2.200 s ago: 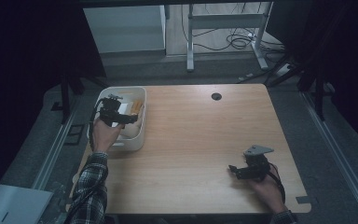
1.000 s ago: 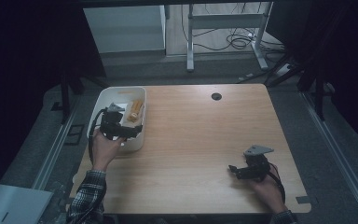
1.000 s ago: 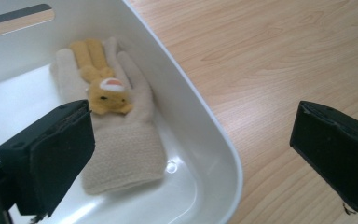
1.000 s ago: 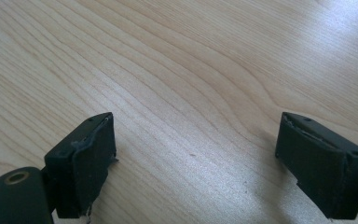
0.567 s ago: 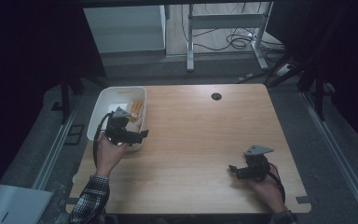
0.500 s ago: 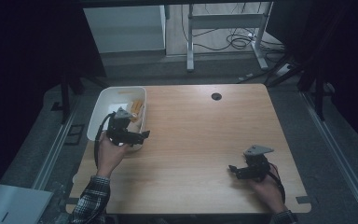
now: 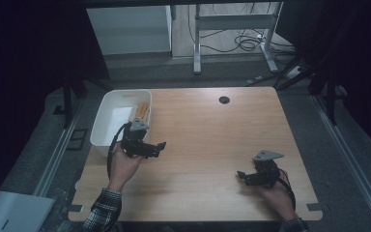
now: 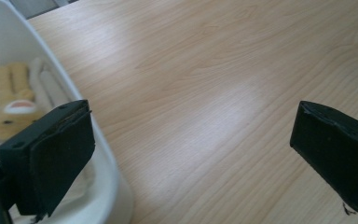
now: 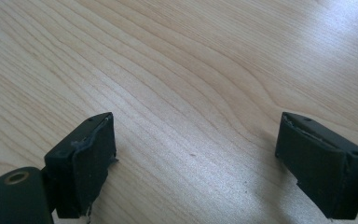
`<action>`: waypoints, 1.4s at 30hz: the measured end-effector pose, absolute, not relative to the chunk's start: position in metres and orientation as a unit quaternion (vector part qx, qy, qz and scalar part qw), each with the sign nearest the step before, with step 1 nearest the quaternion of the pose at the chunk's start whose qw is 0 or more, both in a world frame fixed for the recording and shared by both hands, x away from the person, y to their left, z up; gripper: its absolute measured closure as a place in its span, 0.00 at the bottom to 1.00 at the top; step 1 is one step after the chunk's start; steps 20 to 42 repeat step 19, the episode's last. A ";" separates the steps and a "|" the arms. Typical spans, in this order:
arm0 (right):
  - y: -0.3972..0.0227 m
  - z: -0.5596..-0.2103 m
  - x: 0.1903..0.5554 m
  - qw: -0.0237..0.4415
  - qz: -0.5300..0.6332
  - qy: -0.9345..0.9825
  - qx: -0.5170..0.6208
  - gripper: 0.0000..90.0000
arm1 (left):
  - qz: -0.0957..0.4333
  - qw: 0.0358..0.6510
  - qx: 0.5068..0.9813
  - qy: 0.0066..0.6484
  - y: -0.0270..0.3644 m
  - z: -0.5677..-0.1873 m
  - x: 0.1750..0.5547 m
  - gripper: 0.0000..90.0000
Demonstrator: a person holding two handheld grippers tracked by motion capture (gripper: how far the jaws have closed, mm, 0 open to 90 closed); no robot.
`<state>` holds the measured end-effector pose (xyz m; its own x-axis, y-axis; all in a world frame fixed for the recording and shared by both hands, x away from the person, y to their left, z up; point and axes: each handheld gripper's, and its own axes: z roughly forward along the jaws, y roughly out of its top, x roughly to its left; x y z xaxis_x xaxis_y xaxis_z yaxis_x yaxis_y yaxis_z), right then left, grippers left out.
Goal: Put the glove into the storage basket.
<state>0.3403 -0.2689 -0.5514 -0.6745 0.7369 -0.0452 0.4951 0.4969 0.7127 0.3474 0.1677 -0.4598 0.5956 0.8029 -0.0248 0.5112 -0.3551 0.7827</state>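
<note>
1. Pale wood-grain rectangular worktop (image 7: 207, 145) seen from above, with a small round black grommet hole (image 7: 224, 100) near its far edge.
2. White rectangular plastic bin (image 7: 107, 126) standing at the far left corner of the worktop; inside it, along the right wall, a yellow plush toy (image 7: 141, 112), seen in the left gripper view (image 8: 10, 109) lying on white padding.
3. Left hand-held gripper (image 7: 160, 145) held just beside the bin's near right corner, over bare wood; jaws spread wide, nothing between them. In its own view (image 8: 191, 149), one jaw overlapping the bin rim, the other over the worktop.
4. Left hand (image 7: 123, 162) wrapped around the gripper body; plaid sleeve (image 7: 102, 215) at the near edge.
5. Right hand-held gripper (image 7: 240, 175) low over the near right part of the worktop, well apart from the bin; jaws spread wide and empty, confirmed in its own view (image 9: 196, 154) above bare wood.
6. Grey three-cornered plate (image 7: 267, 155) on top of the right gripper; right hand (image 7: 275, 191) behind it.
</note>
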 end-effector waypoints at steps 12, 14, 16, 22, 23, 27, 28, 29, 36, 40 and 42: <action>-0.269 -0.551 0.340 0.175 0.345 0.848 0.362 0.14 | 0.172 0.406 0.814 0.378 0.137 -0.475 0.332 0.00; -0.269 -0.551 0.340 0.175 0.346 0.847 0.363 0.14 | 0.169 0.402 0.817 0.377 0.134 -0.481 0.331 0.00; -0.269 -0.551 0.340 0.175 0.346 0.848 0.363 0.14 | 0.164 0.400 0.819 0.376 0.133 -0.486 0.331 0.00; -0.269 -0.552 0.340 0.175 0.346 0.847 0.363 0.14 | 0.162 0.397 0.821 0.377 0.132 -0.491 0.331 0.00; -0.269 -0.552 0.340 0.175 0.346 0.847 0.363 0.14 | 0.162 0.397 0.821 0.377 0.132 -0.491 0.331 0.00; -0.269 -0.552 0.340 0.175 0.346 0.847 0.363 0.14 | 0.162 0.397 0.821 0.377 0.132 -0.491 0.331 0.00; -0.269 -0.552 0.340 0.175 0.346 0.847 0.363 0.14 | 0.162 0.397 0.821 0.377 0.132 -0.491 0.331 0.00; -0.269 -0.552 0.340 0.175 0.346 0.847 0.363 0.14 | 0.162 0.397 0.821 0.377 0.132 -0.491 0.331 0.00; -0.269 -0.552 0.340 0.175 0.346 0.847 0.363 0.14 | 0.162 0.397 0.821 0.377 0.132 -0.491 0.331 0.00; -0.269 -0.552 0.340 0.175 0.346 0.847 0.363 0.14 | 0.162 0.397 0.821 0.377 0.132 -0.491 0.331 0.00; -0.269 -0.552 0.340 0.175 0.346 0.847 0.363 0.14 | 0.162 0.397 0.821 0.377 0.132 -0.491 0.331 0.00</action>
